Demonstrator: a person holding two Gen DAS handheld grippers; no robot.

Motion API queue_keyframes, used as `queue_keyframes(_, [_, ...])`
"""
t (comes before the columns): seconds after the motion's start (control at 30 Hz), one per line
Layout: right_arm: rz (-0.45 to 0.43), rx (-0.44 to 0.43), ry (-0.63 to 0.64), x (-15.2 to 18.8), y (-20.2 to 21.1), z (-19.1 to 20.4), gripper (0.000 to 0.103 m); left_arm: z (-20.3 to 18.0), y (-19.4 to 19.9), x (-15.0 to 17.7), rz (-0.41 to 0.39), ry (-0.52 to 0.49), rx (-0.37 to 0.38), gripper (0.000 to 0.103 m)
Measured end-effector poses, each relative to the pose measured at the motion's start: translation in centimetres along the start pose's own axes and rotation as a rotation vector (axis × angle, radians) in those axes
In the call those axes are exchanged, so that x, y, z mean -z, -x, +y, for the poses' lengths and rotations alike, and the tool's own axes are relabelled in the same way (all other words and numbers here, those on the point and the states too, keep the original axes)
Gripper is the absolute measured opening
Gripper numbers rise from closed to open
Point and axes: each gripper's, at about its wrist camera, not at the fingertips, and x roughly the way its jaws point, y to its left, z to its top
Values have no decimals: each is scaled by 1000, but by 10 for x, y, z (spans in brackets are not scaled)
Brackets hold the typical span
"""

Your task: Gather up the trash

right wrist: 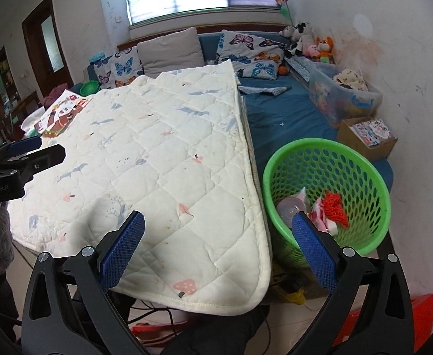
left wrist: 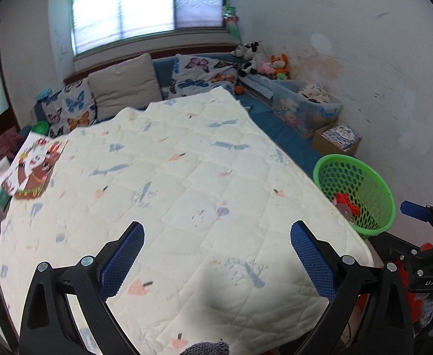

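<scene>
Trash already sits in the green basket [right wrist: 326, 159] on your right, beside the quilted pad [right wrist: 157, 153]: a red knitted scrap [right wrist: 336, 208], pink-and-white wrappers [right wrist: 320, 216] and a clear plastic lid [right wrist: 290, 208], all of which look light, soft or crushable. If you lift any of it, pinch an edge or fold gently. Your left gripper [left wrist: 216, 256] and right gripper [right wrist: 218, 254] both have jaws spread wide and hold nothing, and you have no loose trash visible on the pad.

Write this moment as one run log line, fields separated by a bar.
left gripper open, empty | right gripper open, empty | green basket holds red net, wrappers | quilted pad no loose trash seen
</scene>
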Motion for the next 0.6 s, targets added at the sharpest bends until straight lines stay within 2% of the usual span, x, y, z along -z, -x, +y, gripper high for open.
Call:
queue_keyframes(0.3, [10,4,6,8,-2,9,99,19,5,23,17,32,-76,96])
queue_keyframes(0.6, [0,4,9,7,2,13,99,27,9,39,31,62,-87,96])
